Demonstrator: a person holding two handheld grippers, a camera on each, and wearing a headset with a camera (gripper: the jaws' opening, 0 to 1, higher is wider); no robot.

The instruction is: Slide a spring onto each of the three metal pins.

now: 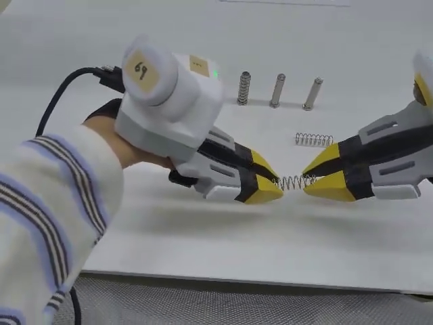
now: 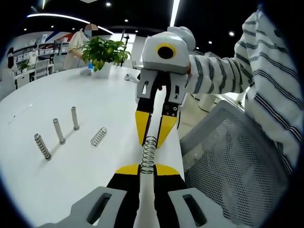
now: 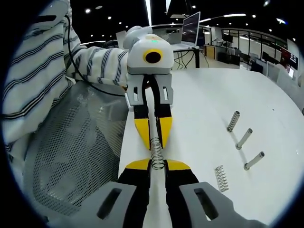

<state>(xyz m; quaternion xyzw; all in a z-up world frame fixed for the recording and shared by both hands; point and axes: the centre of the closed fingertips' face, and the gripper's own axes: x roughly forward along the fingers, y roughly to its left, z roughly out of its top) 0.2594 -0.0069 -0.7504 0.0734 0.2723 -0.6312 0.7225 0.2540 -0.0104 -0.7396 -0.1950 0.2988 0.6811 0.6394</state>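
A spring (image 1: 295, 181) hangs mid-frame in the head view, its ends pinched by the left gripper (image 1: 276, 187) and right gripper (image 1: 308, 184). At top centre one pin (image 1: 243, 88) is already sprung. Two bare pins (image 1: 277, 91) and a loose spring (image 1: 314, 139) remain on the table (image 1: 203, 237).

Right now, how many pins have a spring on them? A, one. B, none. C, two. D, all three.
A: the left pin carries a spring, while the middle pin and right pin are bare.
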